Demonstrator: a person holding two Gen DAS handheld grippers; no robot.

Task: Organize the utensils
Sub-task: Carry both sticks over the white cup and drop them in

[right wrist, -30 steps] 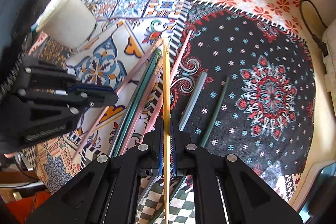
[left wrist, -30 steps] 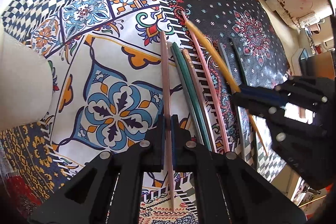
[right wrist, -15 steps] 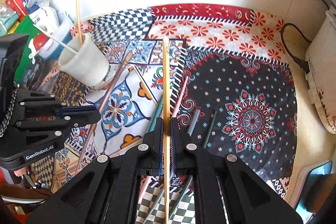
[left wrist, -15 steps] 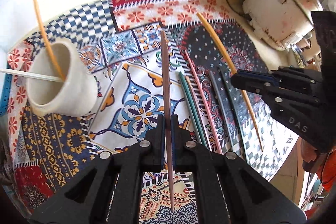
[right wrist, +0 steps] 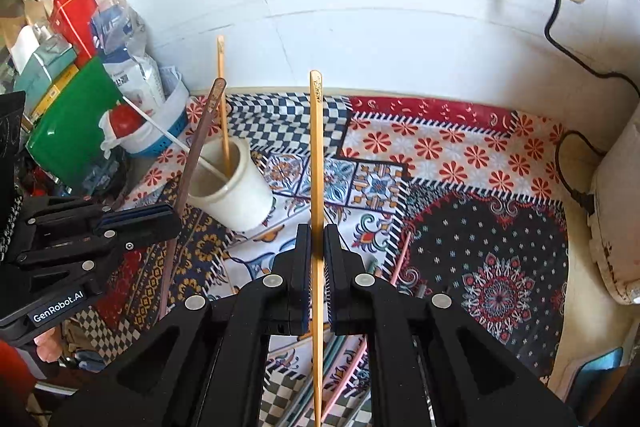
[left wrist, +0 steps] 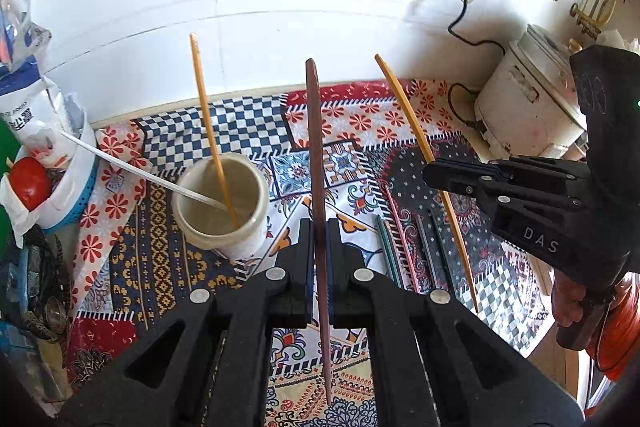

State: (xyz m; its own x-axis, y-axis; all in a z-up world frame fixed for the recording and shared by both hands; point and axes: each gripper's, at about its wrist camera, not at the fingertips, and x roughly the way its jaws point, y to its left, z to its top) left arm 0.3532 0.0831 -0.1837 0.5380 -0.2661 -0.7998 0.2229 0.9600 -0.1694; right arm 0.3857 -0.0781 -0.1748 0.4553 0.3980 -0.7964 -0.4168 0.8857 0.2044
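Left wrist: L gripper (left wrist: 319,251) clamps brown chopstick (left wrist: 316,155) | R gripper (right wrist: 317,259) clamps yellow chopstick (right wrist: 317,187) | tip each upright, lower into white cup (left wrist: 219,205), one at a time.

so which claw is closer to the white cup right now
Left. The left claw, shut on a brown chopstick, sits just beside the white cup. The right claw, shut on a yellow chopstick, is farther off, over the patterned cloth.

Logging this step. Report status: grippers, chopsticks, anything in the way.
Left gripper shut on brown chopstick. Right gripper shut on yellow chopstick. White cup holds two sticks already; mouth unobstructed.
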